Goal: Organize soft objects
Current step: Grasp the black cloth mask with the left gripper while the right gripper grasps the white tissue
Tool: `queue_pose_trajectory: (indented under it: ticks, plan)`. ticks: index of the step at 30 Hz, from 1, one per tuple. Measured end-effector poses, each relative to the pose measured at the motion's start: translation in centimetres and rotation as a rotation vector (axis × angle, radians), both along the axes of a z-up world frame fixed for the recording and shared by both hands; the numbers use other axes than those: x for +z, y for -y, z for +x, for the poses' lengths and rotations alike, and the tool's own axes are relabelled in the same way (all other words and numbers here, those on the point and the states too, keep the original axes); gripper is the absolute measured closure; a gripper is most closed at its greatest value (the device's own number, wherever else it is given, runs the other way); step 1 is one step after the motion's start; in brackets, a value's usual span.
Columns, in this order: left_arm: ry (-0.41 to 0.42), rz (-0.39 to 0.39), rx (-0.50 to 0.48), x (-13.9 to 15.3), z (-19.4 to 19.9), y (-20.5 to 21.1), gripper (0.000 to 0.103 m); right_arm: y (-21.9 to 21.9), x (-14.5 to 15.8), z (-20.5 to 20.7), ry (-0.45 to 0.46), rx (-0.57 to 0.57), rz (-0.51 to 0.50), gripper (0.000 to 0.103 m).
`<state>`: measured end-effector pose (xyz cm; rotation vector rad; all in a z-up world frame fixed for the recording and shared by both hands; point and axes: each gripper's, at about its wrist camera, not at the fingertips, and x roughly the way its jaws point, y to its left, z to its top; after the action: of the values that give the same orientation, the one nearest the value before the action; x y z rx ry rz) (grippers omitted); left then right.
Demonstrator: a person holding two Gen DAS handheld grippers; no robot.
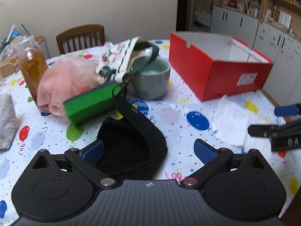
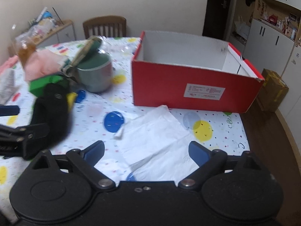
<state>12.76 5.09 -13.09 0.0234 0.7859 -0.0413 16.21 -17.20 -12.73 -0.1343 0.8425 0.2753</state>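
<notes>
My left gripper (image 1: 148,150) is open just above a black soft item (image 1: 131,143) that lies on the balloon-print tablecloth (image 1: 169,113); its left pad (image 1: 93,151) overlaps the item's edge. Behind it lie a green sponge (image 1: 90,103), a pink mesh cloth (image 1: 62,82) and a small cloth bag (image 1: 128,58) that leans on a grey-green mug (image 1: 152,81). My right gripper (image 2: 146,153) is open over a white tissue (image 2: 156,131), nothing pressed between its pads. The open red box (image 2: 195,86) stands right behind the tissue.
A bottle of amber liquid (image 1: 32,66) stands beside the pink cloth, and a grey towel (image 1: 6,120) lies at the far left. A wooden chair (image 1: 80,37) is at the table's far side. Off the right edge, a cardboard box (image 2: 272,92) sits on the floor.
</notes>
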Motion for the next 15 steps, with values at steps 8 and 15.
queue_pose_trajectory:
  ticks: [8,15]
  plan:
    - [-0.051,0.027,-0.045,-2.5,2.2,-0.5,0.013,-0.3,-2.6,3.3,-0.05,-0.059,-0.022,0.012]
    - [-0.089,0.054,-0.082,-3.9,3.0,-0.2,0.032,-0.8,-4.1,5.0,-0.088,-0.084,-0.043,0.012]
